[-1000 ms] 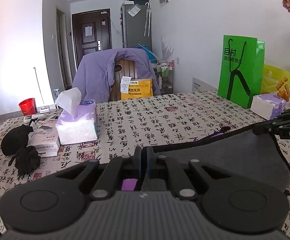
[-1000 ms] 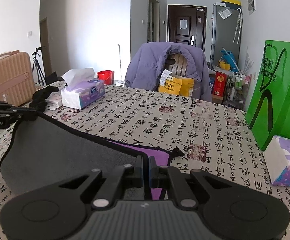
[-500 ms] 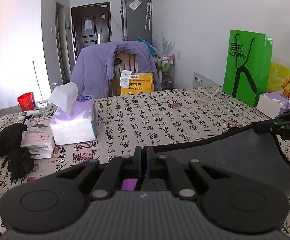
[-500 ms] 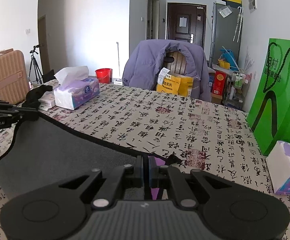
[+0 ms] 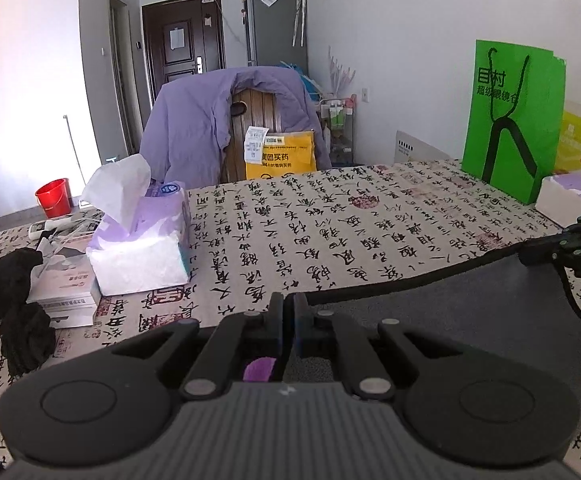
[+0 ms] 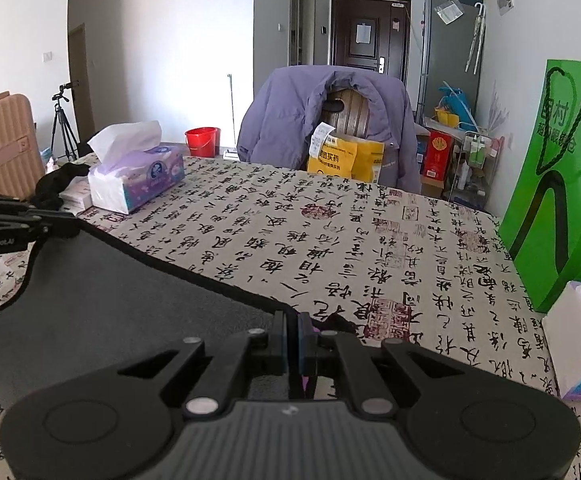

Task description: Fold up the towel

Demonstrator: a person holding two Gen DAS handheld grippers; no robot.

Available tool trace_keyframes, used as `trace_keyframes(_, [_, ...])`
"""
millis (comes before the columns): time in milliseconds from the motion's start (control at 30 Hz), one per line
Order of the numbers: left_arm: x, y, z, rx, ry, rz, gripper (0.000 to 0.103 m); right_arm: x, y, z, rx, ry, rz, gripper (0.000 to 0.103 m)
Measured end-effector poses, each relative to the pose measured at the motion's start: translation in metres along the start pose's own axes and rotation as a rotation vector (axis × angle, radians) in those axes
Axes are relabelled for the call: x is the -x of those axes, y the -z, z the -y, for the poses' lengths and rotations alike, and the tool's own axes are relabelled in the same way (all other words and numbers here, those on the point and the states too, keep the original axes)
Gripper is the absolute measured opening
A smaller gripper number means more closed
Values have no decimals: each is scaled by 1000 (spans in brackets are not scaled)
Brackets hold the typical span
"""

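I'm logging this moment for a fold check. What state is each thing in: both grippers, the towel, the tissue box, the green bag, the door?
left gripper: shut on a towel corner.
right gripper: shut on the other corner.
towel: grey, stretched between the grippers, top edge lifted off the table.
tissue box: open, one tissue sticking up.
green bag: standing upright.
door: closed.
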State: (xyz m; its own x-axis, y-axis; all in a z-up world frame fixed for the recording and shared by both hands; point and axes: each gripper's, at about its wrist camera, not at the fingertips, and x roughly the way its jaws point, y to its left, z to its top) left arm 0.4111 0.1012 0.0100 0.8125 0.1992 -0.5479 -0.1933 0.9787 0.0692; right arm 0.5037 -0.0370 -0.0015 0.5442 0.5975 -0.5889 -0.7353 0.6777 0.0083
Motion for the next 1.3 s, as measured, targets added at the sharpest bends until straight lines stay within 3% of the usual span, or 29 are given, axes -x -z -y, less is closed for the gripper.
trace_keyframes(333, [-21,-2,-1,-13,13,-39,6,-16,-2,4,-13,5,-16,5])
trace_keyframes(400, [-23,-3,-4,7,30,-56,10,-18,-3,6,-21,6,-21,10])
trace_keyframes(433, [-24,-4,-7,25,43,-62,22,-18,-3,7,-29,9,-19,16])
trace_keyframes(467, [-23,-4,-10,43,52,-63,34,-18,-3,8,-39,6,-15,34])
trace_keyframes(500, [-22,-5,-12,60,54,-59,63,-16,-3,10,-52,-2,-9,45])
trace_keyframes(533, [-20,-5,-15,76,55,-46,83,-16,-3,12,-61,-9,-3,69])
trace_keyframes(567, [-17,-4,-17,85,60,-34,89,-15,-3,14,-73,-12,2,87])
trace_keyframes(633, [-13,-4,-18,91,67,-15,103,-13,-3,15,-91,-20,5,100])
trace_keyframes(800, [-3,-3,-17,87,74,-5,103,-10,-2,16,-132,-50,-8,103])
trace_keyframes(900, [1,-3,-14,78,30,1,103,-7,0,13,-134,-52,-9,103])
trace_keyframes(1300, [25,2,-13,116,64,6,103,17,4,7,-166,-40,0,103])
